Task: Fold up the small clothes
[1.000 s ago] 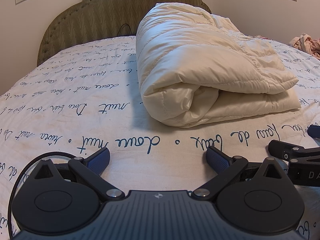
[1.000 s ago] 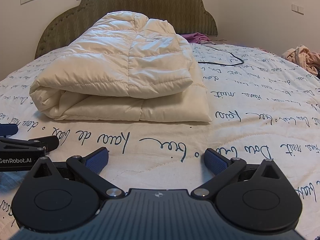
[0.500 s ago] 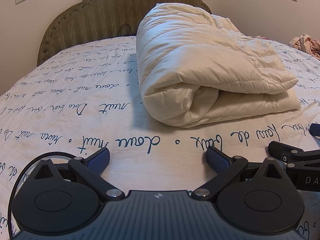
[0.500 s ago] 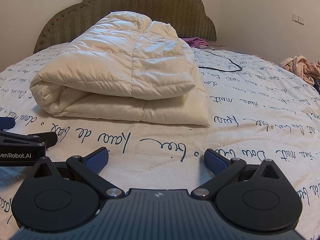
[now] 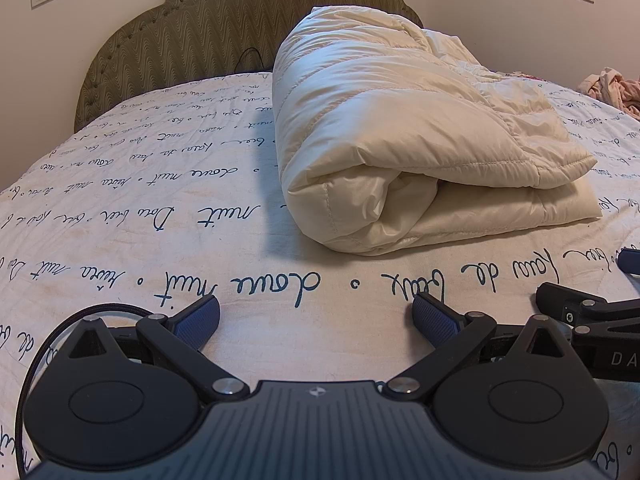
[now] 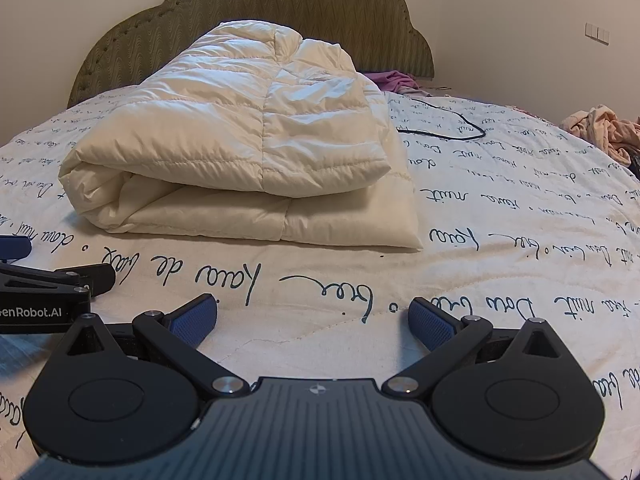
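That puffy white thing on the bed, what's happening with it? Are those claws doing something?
A person is holding two claws, one in each hand, to fold clothes. The puffy cream jacket already lies folded over on the bedspread. The left claw and the right claw are both open and empty, sitting low over the bedspread in front of the jacket without touching it. More clothes are piled at the far edge, a pink heap and something purple by the headboard.

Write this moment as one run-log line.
left gripper: open, empty | right gripper: open, empty | cream puffer jacket: folded on bed, untouched
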A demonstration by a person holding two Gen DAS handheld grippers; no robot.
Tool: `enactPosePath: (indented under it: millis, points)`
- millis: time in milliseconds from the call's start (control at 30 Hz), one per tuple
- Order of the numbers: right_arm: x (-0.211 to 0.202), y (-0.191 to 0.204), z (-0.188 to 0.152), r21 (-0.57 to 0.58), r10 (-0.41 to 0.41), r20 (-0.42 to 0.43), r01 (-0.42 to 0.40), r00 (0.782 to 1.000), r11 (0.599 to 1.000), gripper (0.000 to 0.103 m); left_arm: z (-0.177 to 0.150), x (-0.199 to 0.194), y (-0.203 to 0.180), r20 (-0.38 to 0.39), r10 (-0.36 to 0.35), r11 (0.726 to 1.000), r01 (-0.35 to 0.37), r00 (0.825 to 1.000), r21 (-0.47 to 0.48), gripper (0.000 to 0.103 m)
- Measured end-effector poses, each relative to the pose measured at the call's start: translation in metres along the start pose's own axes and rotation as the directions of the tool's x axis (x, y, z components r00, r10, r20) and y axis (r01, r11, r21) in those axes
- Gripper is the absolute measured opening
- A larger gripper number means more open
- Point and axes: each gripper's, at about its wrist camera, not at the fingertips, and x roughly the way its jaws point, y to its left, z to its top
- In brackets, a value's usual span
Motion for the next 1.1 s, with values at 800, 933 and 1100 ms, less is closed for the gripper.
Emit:
enactPosePath:
  millis: [800, 933, 1100]
  points:
    - [-0.021, 0.007, 0.007, 0.01, 0.001, -0.006, -0.001, 1.0, 1.0, 0.103, 0.008, -0.02, 0.005, -0.026, 0.021, 1.0, -0.021, 0.999, -0.02, 0.103]
    - [-0.023, 0.006, 0.008, 0.028, 0.022, -0.011, -0.022, 1.0, 0.999, 0.103, 0.009, -0.021, 0.006, -0.032, 0.018, 1.0, -0.018, 0.999, -0.025, 0.103]
    - [-0.023, 0.006, 0.008, 0.036, 0.024, -0.012, -0.023, 1.0, 0.999, 0.103, 0.009, -0.021, 0.006, -0.035, 0.019, 0.999, -0.02, 0.999, -0.027, 0.103]
